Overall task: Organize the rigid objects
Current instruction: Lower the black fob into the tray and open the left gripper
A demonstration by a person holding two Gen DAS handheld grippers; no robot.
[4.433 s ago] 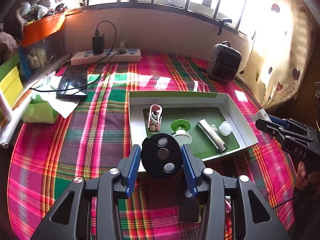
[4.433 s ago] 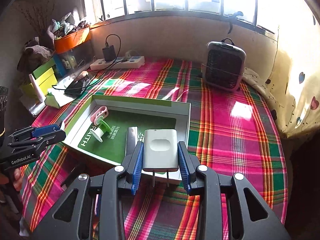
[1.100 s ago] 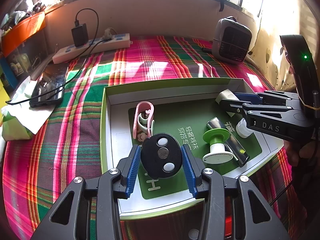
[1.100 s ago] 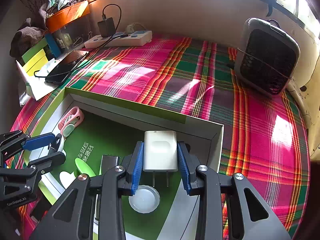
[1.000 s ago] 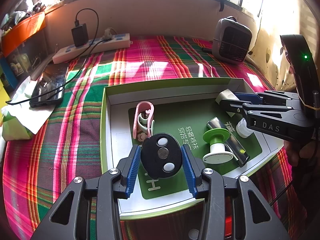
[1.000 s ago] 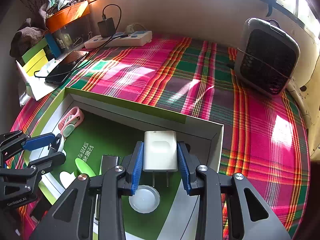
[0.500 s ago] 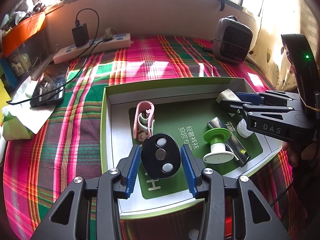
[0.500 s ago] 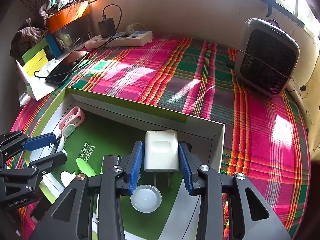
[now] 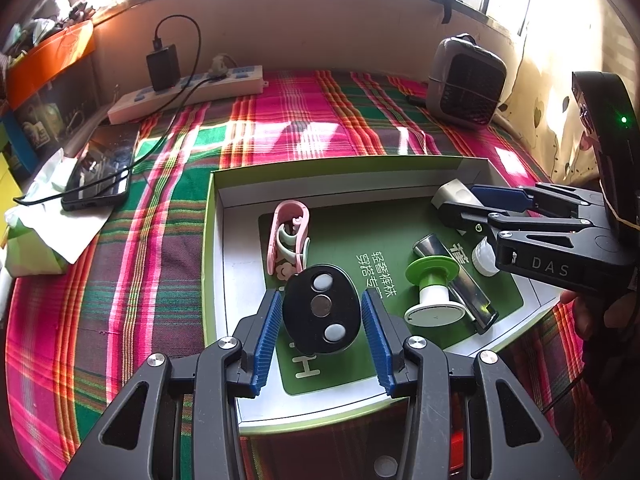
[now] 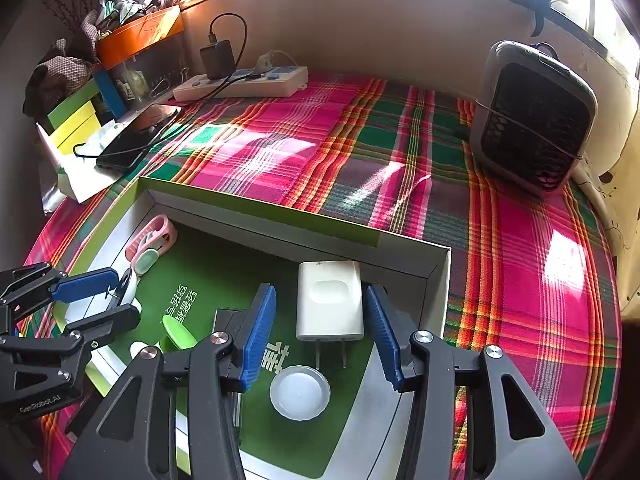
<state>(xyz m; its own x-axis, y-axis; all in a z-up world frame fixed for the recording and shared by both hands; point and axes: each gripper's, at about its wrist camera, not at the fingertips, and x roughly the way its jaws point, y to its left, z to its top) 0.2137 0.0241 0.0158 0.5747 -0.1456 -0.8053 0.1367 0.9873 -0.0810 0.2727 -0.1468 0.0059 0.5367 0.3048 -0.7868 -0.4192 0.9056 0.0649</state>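
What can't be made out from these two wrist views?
- Left wrist view: whether the left gripper presses the black key fob; the gaps at the pads are too thin to read.
- Left wrist view: white charger and white cap sit mostly behind the right gripper, whose jaws have just been opening, clear of the charger.
- Right wrist view: silver tube, under a finger.

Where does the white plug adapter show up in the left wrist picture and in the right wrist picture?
Left wrist view: the white plug adapter sits right of centre, in the box's far right corner, partly hidden by the right gripper.
Right wrist view: the adapter is low centre, between the right gripper's open jaws, which have just been opening.
Shared landmark: the pink clip at the box's left.
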